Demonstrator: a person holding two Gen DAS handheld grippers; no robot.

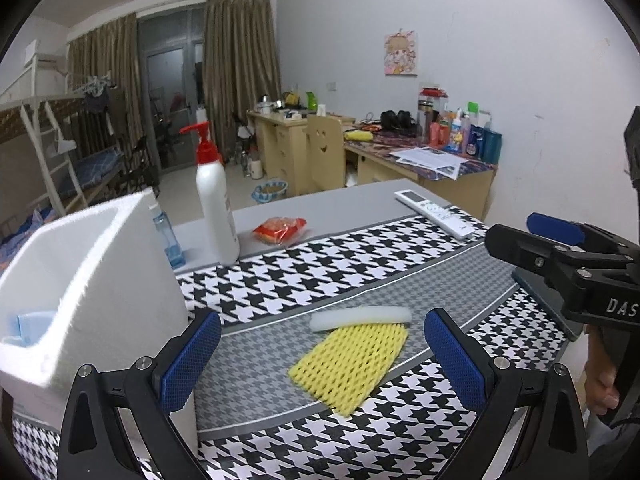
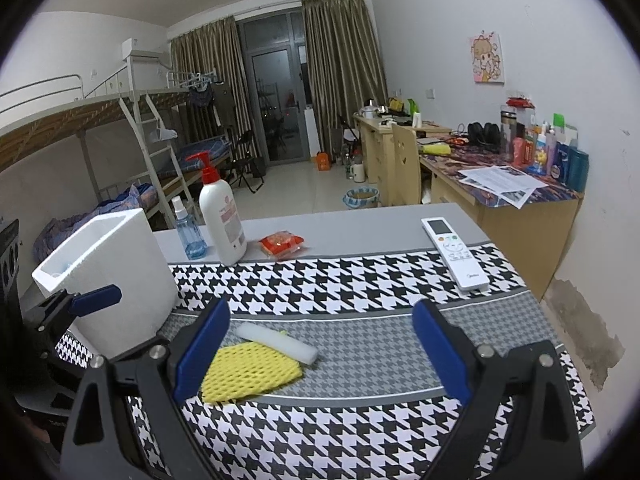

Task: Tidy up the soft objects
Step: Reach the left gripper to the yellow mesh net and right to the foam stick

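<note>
Covering the near part of the grey table (image 2: 360,224) is a black-and-white houndstooth cloth (image 2: 320,280) with a finer grey band across it. At the left stands a white foam box (image 1: 92,272), open at the top, with something pale blue inside. Just beyond it stand a small blue spray bottle (image 2: 190,232) and a tall white pump bottle (image 2: 222,220) with a red pump. A red snack packet (image 2: 282,245) lies further right on the bare grey, and a white remote (image 2: 454,254) lies at the far right, partly on the cloth. Behind the table the room holds a bunk bed on the left, brown curtains around a glass door in the middle, and cluttered wooden desks along the right wall.

On the grey band lie 2 soft things, touching: a yellow foam net (image 1: 352,360) and a white foam strip (image 1: 360,316) along its far edge.

The left claw (image 1: 322,360) is spread wide above the cloth, empty, with the net between its blue pads (image 1: 192,360). The right claw (image 2: 320,356) is also wide open and empty, the net and strip near its left pad.
</note>
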